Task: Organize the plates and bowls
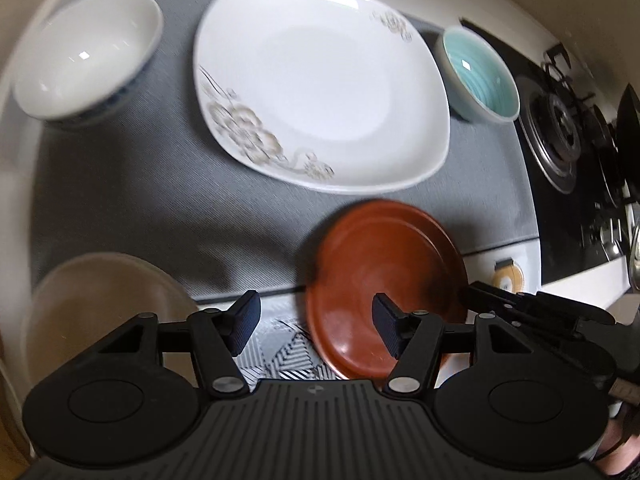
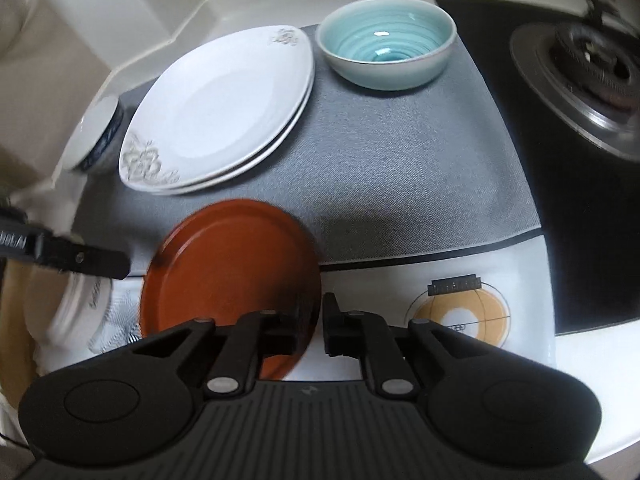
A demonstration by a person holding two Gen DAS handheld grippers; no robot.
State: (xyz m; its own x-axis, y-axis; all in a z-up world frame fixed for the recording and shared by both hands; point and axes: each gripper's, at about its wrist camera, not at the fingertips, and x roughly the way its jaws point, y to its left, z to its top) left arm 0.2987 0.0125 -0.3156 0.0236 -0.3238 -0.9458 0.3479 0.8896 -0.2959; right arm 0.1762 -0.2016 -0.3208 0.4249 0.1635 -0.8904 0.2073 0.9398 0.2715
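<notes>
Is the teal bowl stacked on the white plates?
No. The teal bowl sits on the grey mat beside the white plates, not on them.

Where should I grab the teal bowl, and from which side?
Pinch the teal bowl at its near rim from above, one tool finger inside, one outside. It stands upright, with bare grey mat in front and the white plates close on its left.

pale countertop under and ahead of the jaws, carrying a grey mat straight ahead. black gas hob off to the right of the jaws, with a steel burner at far right. cream wall beyond the mat. printed sticker on the counter, just right of the jaws.
</notes>
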